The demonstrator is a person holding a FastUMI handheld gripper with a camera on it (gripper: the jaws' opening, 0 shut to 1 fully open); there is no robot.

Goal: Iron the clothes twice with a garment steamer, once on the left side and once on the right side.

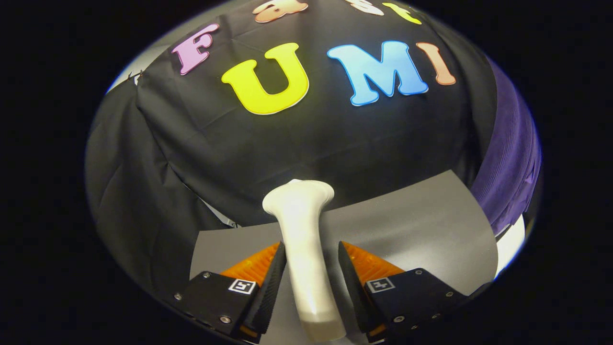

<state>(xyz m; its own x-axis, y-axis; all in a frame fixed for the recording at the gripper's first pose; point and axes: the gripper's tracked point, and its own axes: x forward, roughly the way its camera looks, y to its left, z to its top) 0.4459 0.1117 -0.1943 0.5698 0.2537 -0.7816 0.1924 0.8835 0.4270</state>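
Observation:
A white garment steamer lies lengthwise between my gripper's two fingers, with its wide head pointing away, just beyond the fingertips. The left finger's black pad touches the handle. The right finger stands a little off it, and a sliver of grey mat shows in the gap. The gripper is open around the handle. A purple garment hangs at the far right, beyond the mat's edge, partly cut off from sight.
A grey mat covers the surface under and ahead of the fingers. A white table edge shows past the mat's right corner, below the garment. The booth's black cloth wall closes the back and the left side.

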